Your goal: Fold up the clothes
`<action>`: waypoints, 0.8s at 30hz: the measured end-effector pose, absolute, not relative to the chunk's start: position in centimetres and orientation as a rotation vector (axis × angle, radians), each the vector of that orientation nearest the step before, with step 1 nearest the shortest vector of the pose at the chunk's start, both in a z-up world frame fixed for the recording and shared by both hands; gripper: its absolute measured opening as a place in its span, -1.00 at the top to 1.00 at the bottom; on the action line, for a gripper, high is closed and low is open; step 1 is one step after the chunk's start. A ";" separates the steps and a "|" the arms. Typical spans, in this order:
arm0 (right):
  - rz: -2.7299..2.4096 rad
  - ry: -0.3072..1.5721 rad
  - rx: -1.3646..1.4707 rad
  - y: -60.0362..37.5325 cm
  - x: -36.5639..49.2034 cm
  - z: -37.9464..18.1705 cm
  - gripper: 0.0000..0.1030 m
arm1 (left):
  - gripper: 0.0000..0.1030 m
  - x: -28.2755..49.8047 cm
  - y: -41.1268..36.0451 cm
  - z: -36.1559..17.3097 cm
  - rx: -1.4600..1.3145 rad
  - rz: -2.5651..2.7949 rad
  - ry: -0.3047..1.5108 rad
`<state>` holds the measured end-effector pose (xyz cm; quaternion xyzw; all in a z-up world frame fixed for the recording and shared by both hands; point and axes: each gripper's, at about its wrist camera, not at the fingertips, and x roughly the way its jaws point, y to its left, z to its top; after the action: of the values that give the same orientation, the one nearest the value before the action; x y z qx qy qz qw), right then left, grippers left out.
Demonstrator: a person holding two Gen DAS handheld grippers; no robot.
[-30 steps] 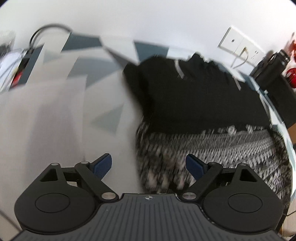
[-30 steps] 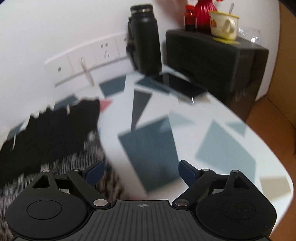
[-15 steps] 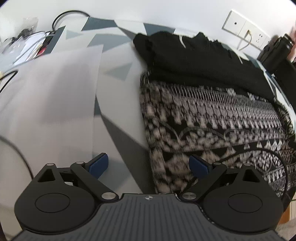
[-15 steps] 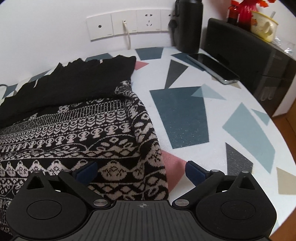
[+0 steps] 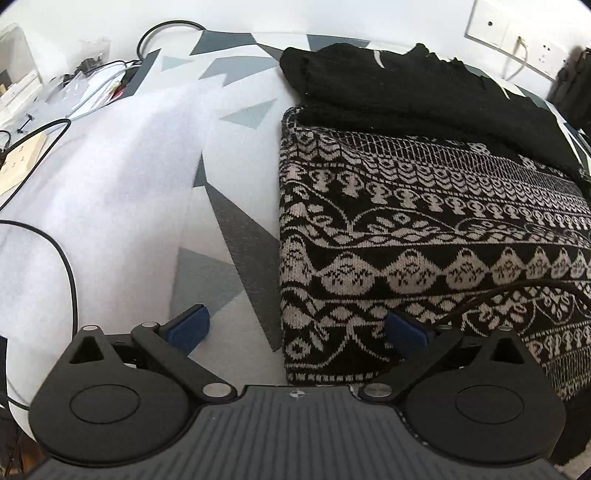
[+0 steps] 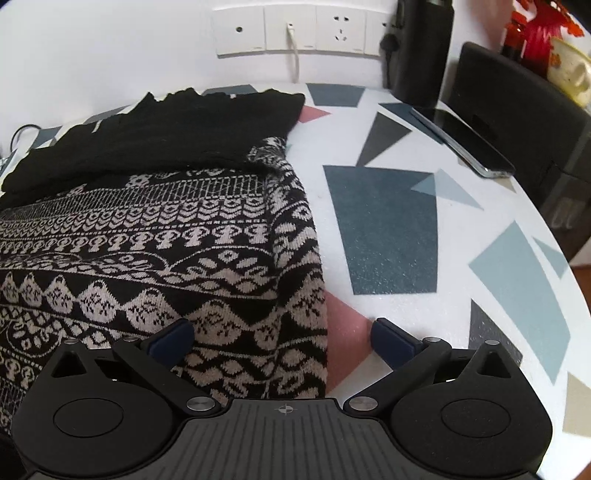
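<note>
Spread wide, my left gripper point(image 5: 297, 328) and right gripper point(image 6: 282, 339) each straddle a side edge of the patterned knit sweater point(image 5: 424, 236) lying folded on the geometric-print table point(image 6: 388, 229), grasping nothing. Frame edges cut off the sweater's near hem.

Both views are bright and evenly lit, with soft, diffuse light and no hard shadows. The knit point(image 5: 424, 236) shows crisp stitches near the middle of each view, with no motion blur. The black top point(image 6: 155, 136) at the far side reads as a flat dark mass with little detail. Fisheye distortion bends the table point(image 6: 480, 295) edge and the sockets point(image 6: 291, 31) at the rim. A faint sheen lies on the phone point(image 6: 469, 142), far right. The corners darken.
</note>
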<state>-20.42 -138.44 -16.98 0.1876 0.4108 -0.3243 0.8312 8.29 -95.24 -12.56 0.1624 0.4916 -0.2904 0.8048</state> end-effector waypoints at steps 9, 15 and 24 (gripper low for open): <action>-0.660 0.850 0.368 -138.4 -20.7 -17.0 -0.99 | -1.00 6.8 -94.5 -12.6 0.297 -0.582 0.979; -0.657 0.842 0.358 -138.2 -20.8 -16.9 -0.99 | -1.00 6.0 -94.2 -12.5 0.284 -0.583 0.936; -0.647 0.845 0.354 -138.5 -20.9 -16.9 -0.99 | -1.00 6.1 -94.1 -12.6 0.289 -0.591 0.930</action>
<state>-20.86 -138.49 -16.85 0.1677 0.4008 -0.3067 0.8469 6.09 -94.13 -12.56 0.1369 0.4402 -0.2798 0.8421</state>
